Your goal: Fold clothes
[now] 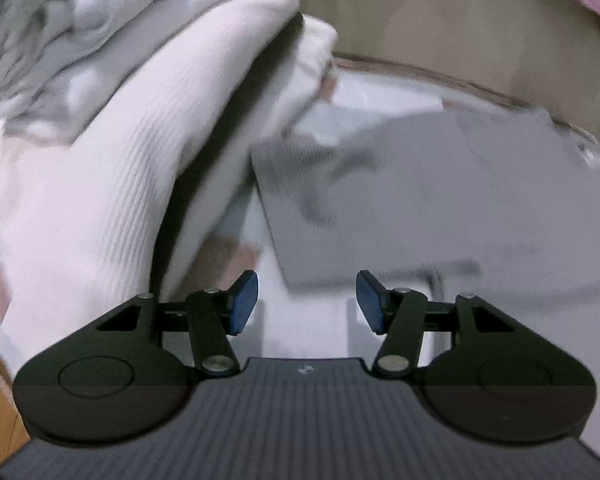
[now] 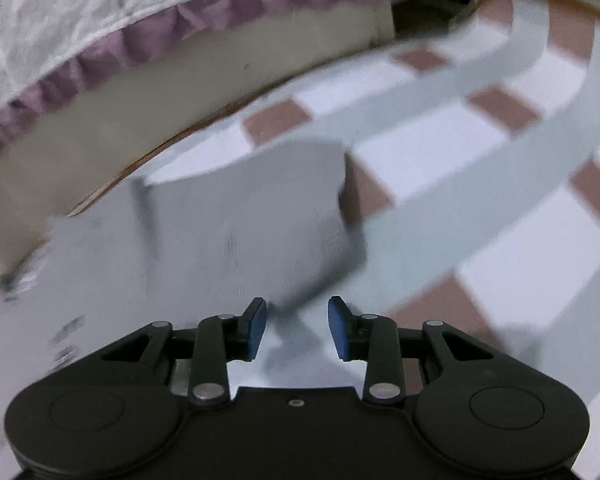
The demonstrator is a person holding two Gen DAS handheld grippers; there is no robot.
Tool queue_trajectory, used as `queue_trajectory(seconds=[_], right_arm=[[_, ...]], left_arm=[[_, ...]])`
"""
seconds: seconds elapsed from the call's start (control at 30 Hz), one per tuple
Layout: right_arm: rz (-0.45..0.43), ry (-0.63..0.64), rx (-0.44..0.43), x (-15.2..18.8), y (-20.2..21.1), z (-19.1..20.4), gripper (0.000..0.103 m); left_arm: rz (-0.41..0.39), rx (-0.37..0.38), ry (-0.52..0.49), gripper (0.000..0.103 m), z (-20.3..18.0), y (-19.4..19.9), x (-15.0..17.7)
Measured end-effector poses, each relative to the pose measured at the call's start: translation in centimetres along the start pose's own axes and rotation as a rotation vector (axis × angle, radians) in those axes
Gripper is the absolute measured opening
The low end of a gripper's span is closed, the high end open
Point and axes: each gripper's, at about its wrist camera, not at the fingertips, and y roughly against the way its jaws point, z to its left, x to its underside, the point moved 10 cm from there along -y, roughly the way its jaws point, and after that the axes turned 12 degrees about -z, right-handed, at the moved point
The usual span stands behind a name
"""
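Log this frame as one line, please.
task: fold clothes | left gripper: open, empty | right gripper: open, empty | grey garment: folded on checked cloth | white pile: beside

I'm working in a home, a bedroom by the look of it. Right ahead is a bed edge with a quilted coverlet trimmed in a purple ruffle, over a plain mattress side. My surface wears a checked cloth, with a stack of folded clothes beside me.
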Motion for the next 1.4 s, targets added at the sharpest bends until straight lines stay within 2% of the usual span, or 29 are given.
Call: queue_trajectory(seconds=[0.03,0.13,0.2,0.33,0.5,0.67,0.73,1.0,1.07,1.23,1.27,1.33,1.4], right_arm=[[0.037,-0.019,-0.069,0.8,1.0,0.3,0.039],[0.121,0.052,-0.192,3.7,3.8,1.8,0.039],[0.182,0.076,-0.248,5.8,5.2,2.7,0.039],[0.324,0.095,-0.312,10.0,7.4,4.4,0.039],[0.452,0.264,-0.256,13.4,10.1,6.1,0.039],[0.515,0.280,-0.226,15.6,14.3,5.2,0.039],[0.522,0.302,-0.188,16.2,15.9,4.0,0.040],[0.536,0.302,-0.136,17.7,21.1,0.1,0.044],[0.537,0.293,-0.124,18.2,21.7,-0.7,0.048],[0.540,0.265,-0.133,19.9,21.9,-1.1,0.048],[0.526,0.283,-0.138,20.0,21.8,-0.9,0.039],[0.491,0.330,-0.147,20.0,21.7,-0.4,0.008],[0.426,0.349,-0.232,18.7,22.4,1.6,0.008]], left_arm=[[0.021,0.031,0.011,0.056,-0.3,0.8,0.8],[0.105,0.124,0.062,0.059,-1.1,3.3,3.9],[0.172,0.171,0.094,0.059,-1.4,4.6,6.2],[0.264,0.194,0.090,0.059,-1.5,7.1,10.5],[0.357,0.282,0.061,0.059,-2.1,10.2,14.0],[0.502,0.330,-0.026,0.059,-3.1,12.1,17.5],[0.529,0.349,-0.071,0.060,-3.4,13.2,18.4],[0.523,0.341,-0.156,0.061,-4.1,14.8,19.2],[0.523,0.330,-0.185,0.061,-4.3,14.8,19.4],[0.518,0.315,-0.203,0.064,-4.8,14.8,19.8],[0.519,0.313,-0.198,0.064,-4.8,14.7,19.8],[0.521,0.314,-0.183,0.065,-4.6,14.7,19.6],[0.486,0.321,-0.161,0.065,-4.3,14.9,18.7]])
